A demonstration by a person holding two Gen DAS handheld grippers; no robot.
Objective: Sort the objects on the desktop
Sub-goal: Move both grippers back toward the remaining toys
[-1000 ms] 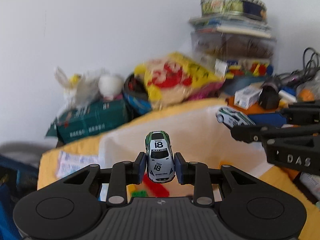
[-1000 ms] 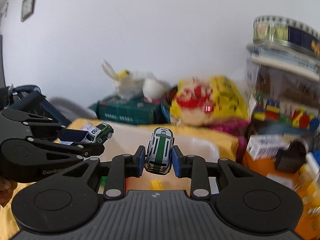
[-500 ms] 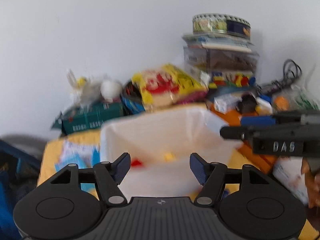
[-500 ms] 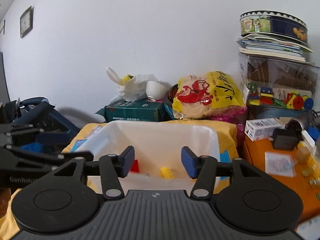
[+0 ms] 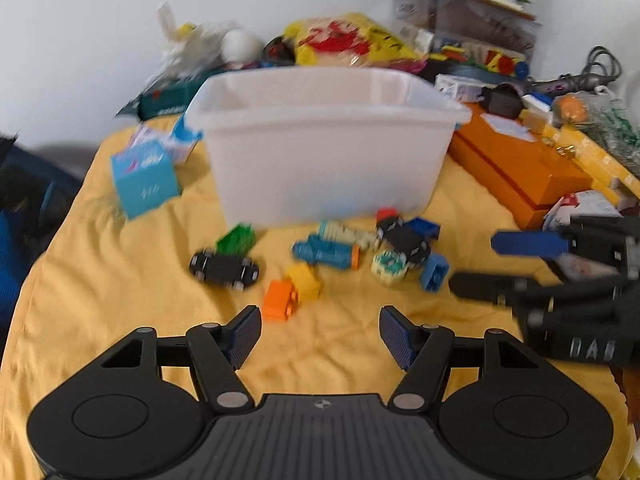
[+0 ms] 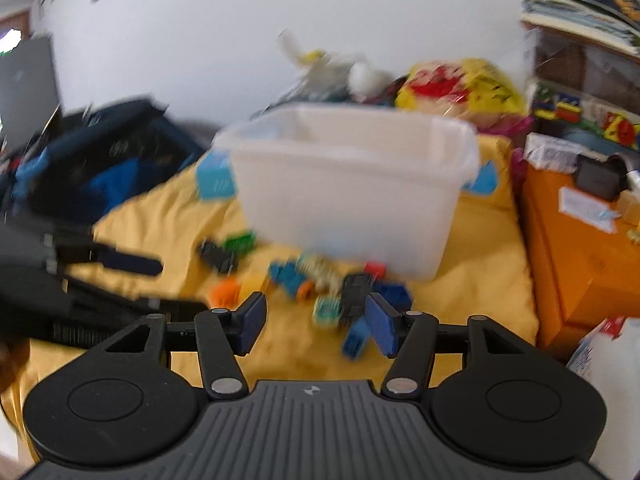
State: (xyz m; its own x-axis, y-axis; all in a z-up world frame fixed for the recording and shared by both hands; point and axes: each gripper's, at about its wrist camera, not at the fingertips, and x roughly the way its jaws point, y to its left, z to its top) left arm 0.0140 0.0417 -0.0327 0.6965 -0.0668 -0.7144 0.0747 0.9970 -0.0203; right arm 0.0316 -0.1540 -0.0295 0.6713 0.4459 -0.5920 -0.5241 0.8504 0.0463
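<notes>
A white plastic bin [image 5: 324, 160] stands on the yellow cloth [image 5: 120, 300]; it also shows in the right wrist view [image 6: 348, 196]. Loose toys lie in front of it: an upturned black toy car [image 5: 224, 269], an orange brick [image 5: 280, 300], a yellow brick [image 5: 305, 282], a blue toy [image 5: 326, 254], another dark car [image 5: 406, 240] and blue bricks [image 5: 435, 274]. My left gripper [image 5: 320, 338] is open and empty, low over the cloth near the orange brick. My right gripper [image 6: 316, 326] is open and empty above the dark car [image 6: 354, 294] and a blue brick [image 6: 356, 338].
An orange box [image 5: 520, 168] lies right of the bin, a light blue carton [image 5: 144, 184] to its left. Snack bags [image 5: 352, 40], a green box and stacked books and tins crowd the back by the wall. Dark blue bags [image 6: 100, 168] lie at the far left.
Both grippers held toy cars over the bin a second ago, then opened and let them go. Both have since pulled back and tilted down toward the toys in front of the bin.
</notes>
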